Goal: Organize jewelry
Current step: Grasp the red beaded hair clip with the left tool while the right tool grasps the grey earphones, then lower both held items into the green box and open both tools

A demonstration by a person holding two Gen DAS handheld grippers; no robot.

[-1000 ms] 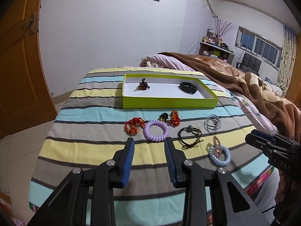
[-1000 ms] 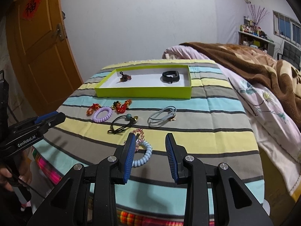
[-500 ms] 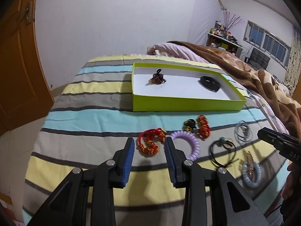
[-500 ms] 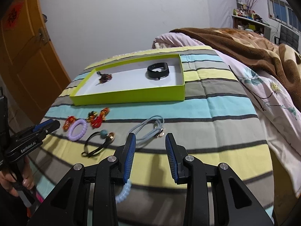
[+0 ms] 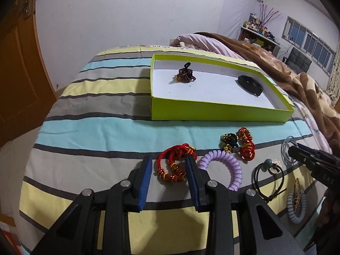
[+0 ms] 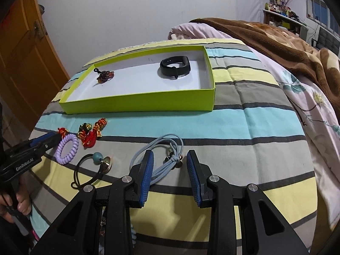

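The left gripper (image 5: 169,167) points down at the striped bedspread (image 5: 95,127). Its blue-padded jaws stand part open and have just been closing. The red cord bracelet with gold beads (image 5: 175,163) lies between the jaws. The right pad overlaps the bracelet's edge; whether it presses on the bracelet cannot be told. The left pad stands clear of it.

Just right of the left gripper lies the lilac spiral hair tie (image 5: 223,167). Ahead and to the right lies a red-and-gold knotted ornament with a dark green piece (image 5: 238,142). Further right lie the black elastic cord with a teal bead (image 5: 268,174) and the pale blue spiral hair tie with a patterned clip (image 5: 296,204).

The right gripper (image 6: 170,165) also points down at the bedspread. Its jaws stand part open and have just been closing. The grey-blue looped elastic cord with small metal beads (image 6: 163,155) lies between them. Part of the loop passes under the left finger (image 6: 146,170); neither pad visibly clamps it.

Ahead of both grippers sits the shallow lime-green cardboard box with a white interior (image 6: 138,102). It holds a dark red beaded bracelet (image 6: 105,76) toward its left end and a black wristband (image 6: 175,67) toward its right end. A person's hand (image 6: 19,201) grips the left gripper's handle at the left edge of the right wrist view.
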